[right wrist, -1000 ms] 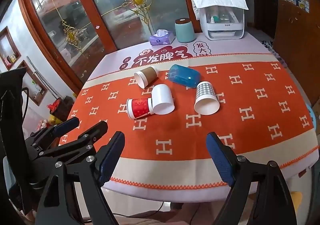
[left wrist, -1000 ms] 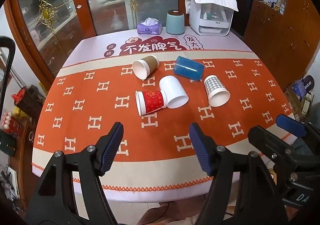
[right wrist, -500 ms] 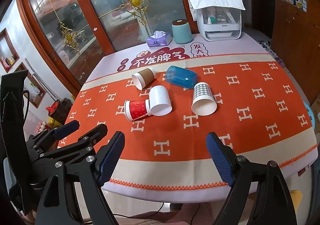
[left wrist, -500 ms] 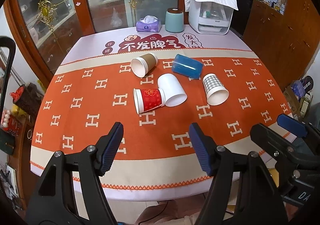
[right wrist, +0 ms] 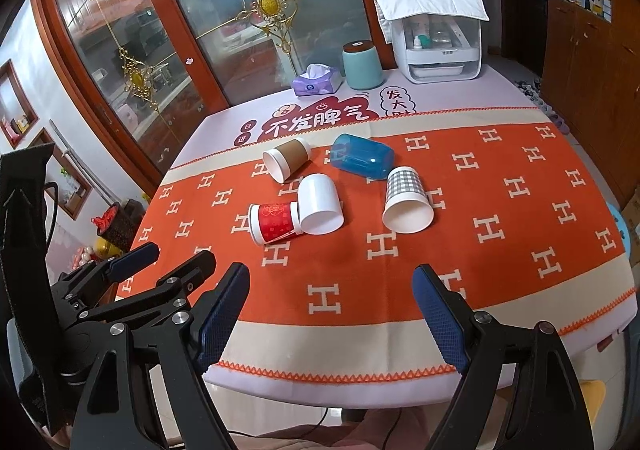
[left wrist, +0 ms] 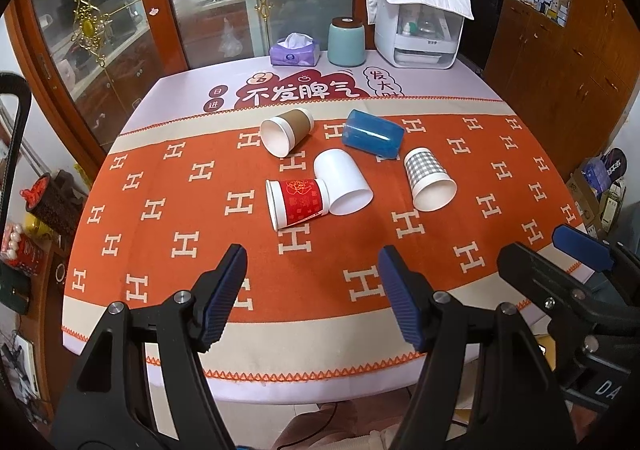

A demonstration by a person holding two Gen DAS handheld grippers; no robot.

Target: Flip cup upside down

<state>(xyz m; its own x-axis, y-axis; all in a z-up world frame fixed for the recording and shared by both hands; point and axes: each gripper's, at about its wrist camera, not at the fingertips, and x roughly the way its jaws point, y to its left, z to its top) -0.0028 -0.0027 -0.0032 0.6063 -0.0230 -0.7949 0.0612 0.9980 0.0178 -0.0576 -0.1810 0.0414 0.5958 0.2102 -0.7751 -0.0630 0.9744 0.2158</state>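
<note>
Several cups lie on their sides mid-table: a red cup (left wrist: 298, 202) (right wrist: 276, 222), a white cup (left wrist: 343, 181) (right wrist: 320, 203), a brown cup (left wrist: 286, 130) (right wrist: 287, 158), a blue plastic cup (left wrist: 373, 134) (right wrist: 362, 155) and a checked cup (left wrist: 429, 178) (right wrist: 406, 198). The red cup touches the white one. My left gripper (left wrist: 312, 278) is open and empty, above the table's near edge. My right gripper (right wrist: 331, 304) is open and empty, also near the front edge. Each gripper shows in the other's view, the right (left wrist: 580, 250) and the left (right wrist: 132, 258).
An orange patterned cloth (left wrist: 160, 217) covers the table. At the back stand a purple tissue pack (left wrist: 295, 49), a teal canister (left wrist: 346, 41) and a white appliance under a towel (left wrist: 420, 21). Glass doors behind, wooden cabinets to the right.
Both grippers have drawn back and risen slightly, so the table appears a little farther away. The cups have not moved. Both stay open.
</note>
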